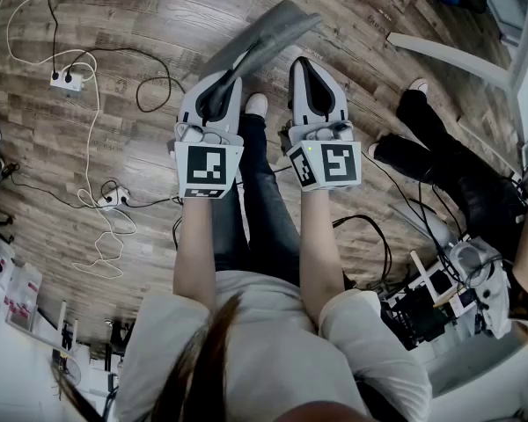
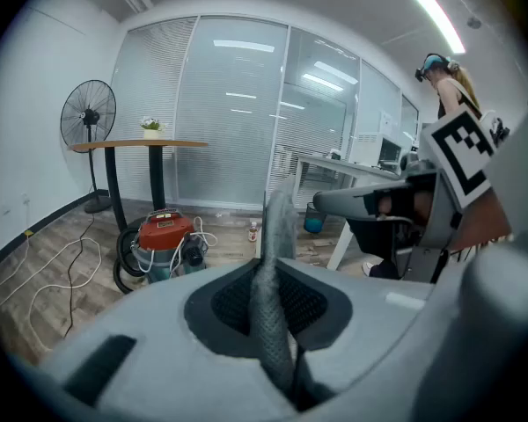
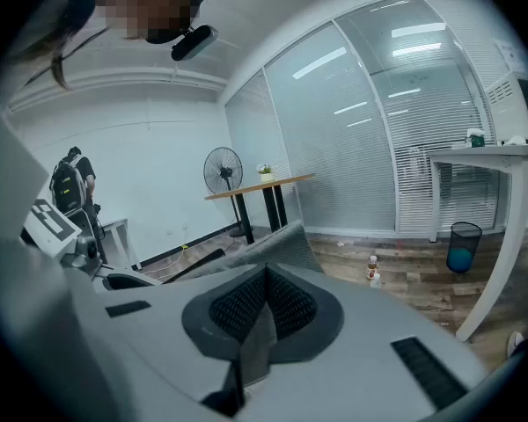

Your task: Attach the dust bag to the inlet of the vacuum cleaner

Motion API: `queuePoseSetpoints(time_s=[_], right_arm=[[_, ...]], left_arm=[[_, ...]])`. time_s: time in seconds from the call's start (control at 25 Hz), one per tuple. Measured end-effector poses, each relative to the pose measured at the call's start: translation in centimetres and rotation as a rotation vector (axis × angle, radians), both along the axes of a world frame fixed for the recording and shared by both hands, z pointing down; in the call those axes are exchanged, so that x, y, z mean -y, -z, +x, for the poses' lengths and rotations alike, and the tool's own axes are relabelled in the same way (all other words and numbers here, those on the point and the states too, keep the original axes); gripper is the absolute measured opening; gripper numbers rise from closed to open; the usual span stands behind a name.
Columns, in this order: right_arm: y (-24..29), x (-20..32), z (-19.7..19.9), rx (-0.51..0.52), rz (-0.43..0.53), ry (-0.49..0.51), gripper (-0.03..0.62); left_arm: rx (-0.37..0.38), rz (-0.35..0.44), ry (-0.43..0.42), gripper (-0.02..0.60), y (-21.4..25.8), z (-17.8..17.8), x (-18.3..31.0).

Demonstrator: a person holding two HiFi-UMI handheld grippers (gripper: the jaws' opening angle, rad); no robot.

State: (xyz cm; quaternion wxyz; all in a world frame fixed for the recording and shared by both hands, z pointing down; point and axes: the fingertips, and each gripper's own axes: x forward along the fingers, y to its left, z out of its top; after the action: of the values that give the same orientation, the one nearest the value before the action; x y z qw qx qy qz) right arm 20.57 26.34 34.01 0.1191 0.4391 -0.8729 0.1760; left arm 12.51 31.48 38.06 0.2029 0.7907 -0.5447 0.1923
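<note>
A grey fabric dust bag (image 1: 268,33) hangs in the air over the wooden floor, slanting up and to the right. My left gripper (image 1: 218,84) is shut on its lower end, and in the left gripper view the bag (image 2: 277,227) stands up between the pads of that gripper (image 2: 268,275). My right gripper (image 1: 306,64) is beside it and shut, with a flat grey edge of the bag (image 3: 277,240) pinched in the gripper (image 3: 264,293). The vacuum cleaner (image 2: 165,236), red-topped with a hose, stands on the floor some way ahead to the left.
Below me are my own legs and shoes, white power strips (image 1: 66,79) and loose cables. A seated person's legs (image 1: 440,156) and a white desk leg (image 1: 449,51) are on the right. A standing fan (image 2: 88,117), a tall round table (image 2: 141,146) and a blue bin (image 3: 462,246) stand by the glass wall.
</note>
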Motion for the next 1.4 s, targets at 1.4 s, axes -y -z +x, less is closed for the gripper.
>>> queuePoseSetpoints(time_s=[1.4], right_arm=[[-1.8, 1.5, 1.2, -0.127, 0.017, 0.348, 0.074]], left_arm=[[0.293, -0.148, -0.417, 0.04, -4.7, 3.3, 1.5]])
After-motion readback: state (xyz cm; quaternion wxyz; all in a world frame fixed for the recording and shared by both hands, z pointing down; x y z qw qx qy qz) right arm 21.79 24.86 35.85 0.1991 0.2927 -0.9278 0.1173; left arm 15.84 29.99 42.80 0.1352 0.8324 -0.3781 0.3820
